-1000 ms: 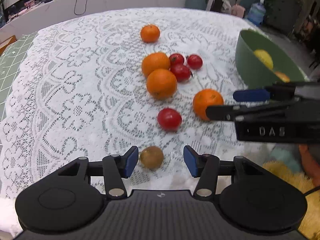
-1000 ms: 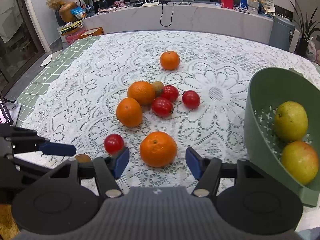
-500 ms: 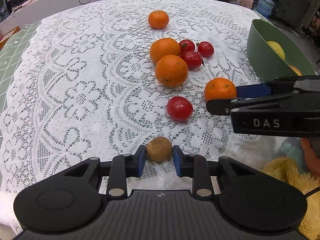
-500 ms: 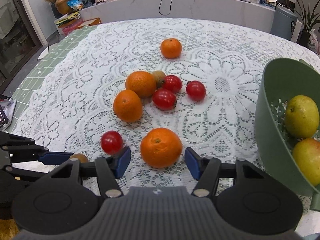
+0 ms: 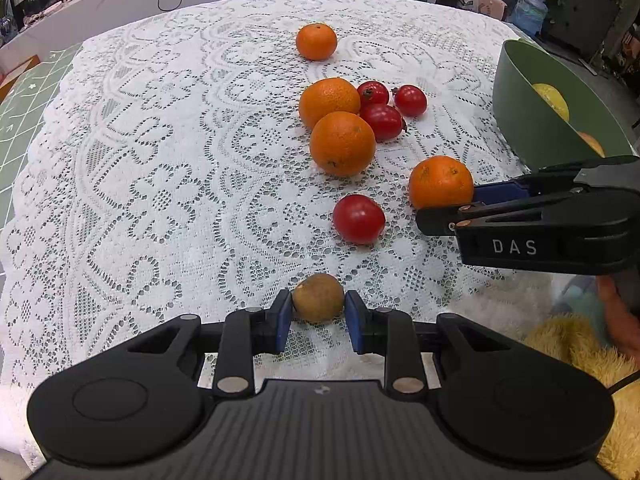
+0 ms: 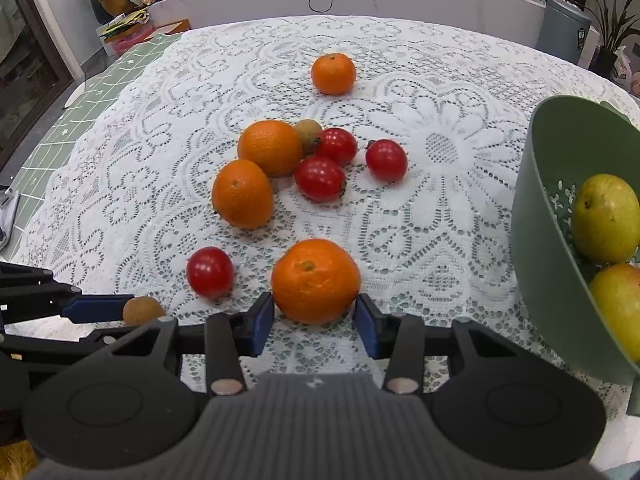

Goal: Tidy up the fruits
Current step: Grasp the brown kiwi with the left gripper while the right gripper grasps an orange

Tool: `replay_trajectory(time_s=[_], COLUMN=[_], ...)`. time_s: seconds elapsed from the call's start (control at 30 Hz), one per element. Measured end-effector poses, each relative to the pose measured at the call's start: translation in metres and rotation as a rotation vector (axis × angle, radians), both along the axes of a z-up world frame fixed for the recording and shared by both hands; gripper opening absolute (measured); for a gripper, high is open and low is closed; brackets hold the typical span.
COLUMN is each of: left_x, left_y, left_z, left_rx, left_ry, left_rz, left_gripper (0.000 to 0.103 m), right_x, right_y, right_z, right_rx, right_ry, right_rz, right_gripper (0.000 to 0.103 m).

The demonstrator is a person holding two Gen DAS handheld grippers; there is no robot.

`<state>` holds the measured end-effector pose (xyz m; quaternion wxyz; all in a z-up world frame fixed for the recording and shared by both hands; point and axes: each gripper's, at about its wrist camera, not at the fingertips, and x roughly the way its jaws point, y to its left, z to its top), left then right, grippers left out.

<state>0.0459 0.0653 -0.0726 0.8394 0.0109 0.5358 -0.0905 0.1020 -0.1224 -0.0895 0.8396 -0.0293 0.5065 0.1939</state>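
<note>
Lace tablecloth [image 5: 160, 200] carried scattered fruit.
Left gripper [image 5: 318, 316] pinched a kiwi [image 5: 318, 298]; right gripper [image 6: 316, 318] clasped an orange [image 6: 316, 280].

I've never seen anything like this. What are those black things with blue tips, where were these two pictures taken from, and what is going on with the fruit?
No robot here: a person holds a hand-held gripper in each hand, and each carries a camera looking along its two blue-tipped fingers.

In the left camera's picture, the left hand-held gripper is shut on a small brown kiwi; the other tool pokes in from the right.

In the right camera's picture, the right hand-held gripper has its pads against a mandarin.

Oranges, red tomatoes and another kiwi lie on the lace tablecloth. The green bowl holds two yellowish fruits.
</note>
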Motion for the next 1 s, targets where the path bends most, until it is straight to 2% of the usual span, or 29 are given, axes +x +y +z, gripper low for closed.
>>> replay_trajectory(time_s=[0.33,0.6,0.9,0.93,0.97,1.0], left_x=[0.0,-0.003,-0.006,-0.006,-0.006,-0.006], left_y=[0.003,0.002,-0.004,-0.003,-0.003,-0.002], left_z=[0.002,0.008,0.017,0.017,0.018,0.019], left_rx=[-0.033,-0.064,-0.083,-0.088,-0.094,-0.101], left_ry=[-0.01,-0.048,-0.09,-0.089,-0.088,-0.088], left_rz=[0.022,0.039,0.043,0.047,0.052,0.055], left_gripper=[0.031,0.031,0.031,0.031,0.031,0.031], right_x=[-0.007,-0.015,-0.026,-0.026,-0.027,-0.028], right_y=[-0.002,-0.006,-0.017,-0.017,-0.018,-0.019], right_z=[0.006,0.014,0.026,0.027,0.027,0.029], right_rx=[-0.007,-0.002,0.035,0.036,0.041,0.049], right_ry=[-0.041,-0.085,-0.127,-0.127,-0.128,-0.13], right_rz=[-0.009,-0.013,-0.03,-0.03,-0.028,-0.028], right_gripper=[0.039,0.037,0.03,0.026,0.016,0.0])
